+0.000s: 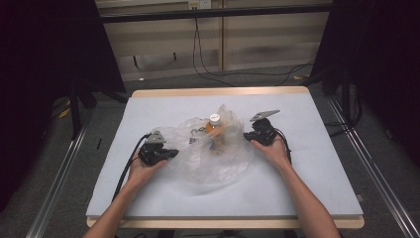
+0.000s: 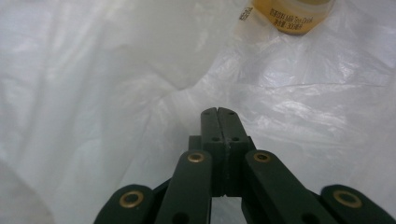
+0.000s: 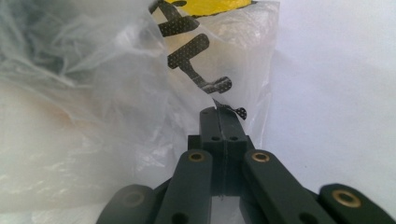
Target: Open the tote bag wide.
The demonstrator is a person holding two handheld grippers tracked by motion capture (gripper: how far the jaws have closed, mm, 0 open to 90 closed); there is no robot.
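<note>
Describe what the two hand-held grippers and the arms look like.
Both the left hand-held gripper and right hand-held gripper are black, each topped by a grey three-cornered plate and trailing a black cable. Brass-coloured pivot rings dot their linkages. The forearms are bare, no sleeves.

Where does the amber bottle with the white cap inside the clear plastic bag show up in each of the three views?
High view: the amber bottle with the white cap stands mid-table, inside the clear plastic bag, between both hands.
Left gripper view: its amber lower body with printed label is at the top edge, right of centre.
Right gripper view: I cannot make it out.
Shared landmark: the crinkled bag film.
</note>
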